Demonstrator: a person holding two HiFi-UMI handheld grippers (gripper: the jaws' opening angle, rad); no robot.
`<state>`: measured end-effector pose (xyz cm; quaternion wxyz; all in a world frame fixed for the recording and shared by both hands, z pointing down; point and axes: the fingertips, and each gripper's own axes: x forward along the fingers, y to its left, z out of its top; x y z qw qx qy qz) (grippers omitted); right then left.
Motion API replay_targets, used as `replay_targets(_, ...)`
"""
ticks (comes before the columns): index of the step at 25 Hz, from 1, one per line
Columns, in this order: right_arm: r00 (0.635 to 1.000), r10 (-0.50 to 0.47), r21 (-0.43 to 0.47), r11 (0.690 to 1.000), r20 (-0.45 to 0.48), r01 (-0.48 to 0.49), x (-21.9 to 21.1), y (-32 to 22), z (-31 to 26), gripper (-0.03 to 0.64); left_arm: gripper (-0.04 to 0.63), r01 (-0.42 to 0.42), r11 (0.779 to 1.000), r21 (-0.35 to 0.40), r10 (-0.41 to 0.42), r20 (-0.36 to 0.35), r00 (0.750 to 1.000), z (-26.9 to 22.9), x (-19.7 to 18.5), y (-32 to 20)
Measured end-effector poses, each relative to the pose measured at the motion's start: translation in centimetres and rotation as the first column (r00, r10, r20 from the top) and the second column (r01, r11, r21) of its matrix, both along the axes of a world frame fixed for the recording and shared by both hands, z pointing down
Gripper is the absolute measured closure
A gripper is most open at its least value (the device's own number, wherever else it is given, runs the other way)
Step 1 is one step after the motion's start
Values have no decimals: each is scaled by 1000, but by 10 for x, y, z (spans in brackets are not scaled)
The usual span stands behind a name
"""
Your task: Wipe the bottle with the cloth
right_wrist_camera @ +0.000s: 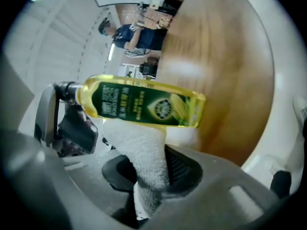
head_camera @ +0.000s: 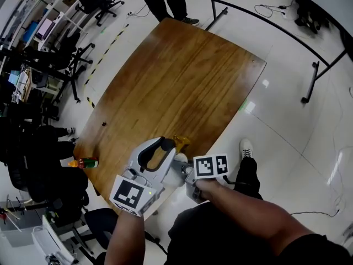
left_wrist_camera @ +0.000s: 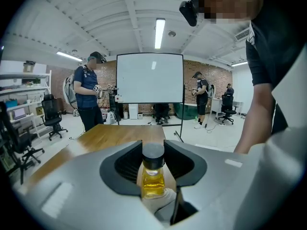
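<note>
Left hand-held gripper (left_wrist_camera: 153, 161): jaws set at a narrow gap and clamped on the neck of the bottle (right_wrist_camera: 144, 104), just under its dark cap (left_wrist_camera: 153, 151).
Reason for this hold (judged): the bottle is steadied by the neck so that the whole body is left free for wiping.
Right hand-held gripper (right_wrist_camera: 149, 172): jaws pinched on a folded white cloth (right_wrist_camera: 141, 150), with a bunched end left standing out past the tips.
Cloth contact: the free end is pressed against the side of the bottle, at the edge of the green label.
Reason for this hold (judged): with the cloth end protruding, only fabric is brought onto the plastic, not the jaws.
Bottle position: held off the counter (head_camera: 182, 76), over its near edge, between the two grippers.
Bottle contents: yellow oil (left_wrist_camera: 153, 182), seen up into the neck. The cap is on, so a spill from tilting is judged unlikely.
Task stage (judged): wiping is in hand, with one side of the bottle in contact with the cloth.
</note>
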<state>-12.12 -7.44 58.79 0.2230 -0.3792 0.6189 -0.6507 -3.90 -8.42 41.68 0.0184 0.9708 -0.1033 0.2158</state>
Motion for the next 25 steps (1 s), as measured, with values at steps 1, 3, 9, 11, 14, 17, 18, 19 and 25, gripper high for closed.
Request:
replay_targets(1, 999, 12, -36, 999, 50, -10, 0, 4, 6, 541, 438, 2, 1000, 2, -2, -2, 1000, -1, 1, 0)
replay_targets(3, 991, 40, -93, 995, 130, -28, 3, 9, 14, 541, 438, 12, 1000, 0, -12, 3, 1000, -3, 2, -1)
replay_targets(9, 986, 17, -102, 995, 166, 0, 1, 11, 14, 543, 437, -3, 1000, 11, 3, -3, 1000, -1, 0, -1)
replay_targets(11, 985, -25, -88, 995, 171, 41, -2, 19, 8, 543, 437, -6, 1000, 16, 6, -3, 1000, -1, 0, 1)
replay_targets(14, 987, -116, -27, 992, 112, 120, 3, 40, -11, 543, 436, -4, 1000, 29, 4, -3, 1000, 3, 3, 2)
replay_targets(17, 986, -162, 51, 985, -39, 164, 23, 64, -32, 543, 434, 5, 999, 40, -5, 2, 1000, 12, 1, 1)
replay_targets(18, 985, -152, 74, 985, -85, 159, 34, 70, -40, 543, 434, 7, 999, 44, -8, 4, 1000, 16, 0, 1)
replay_targets(19, 983, -134, 94, 985, -124, 146, 47, 75, -48, 543, 433, 8, 999, 47, -9, 5, 1000, 19, 0, 2)
replay_targets(25, 948, -18, 177, 981, -319, 79, 125, 94, -105, 543, 373, 26, 998, 50, -22, -86, 996, -11, 1, 9)
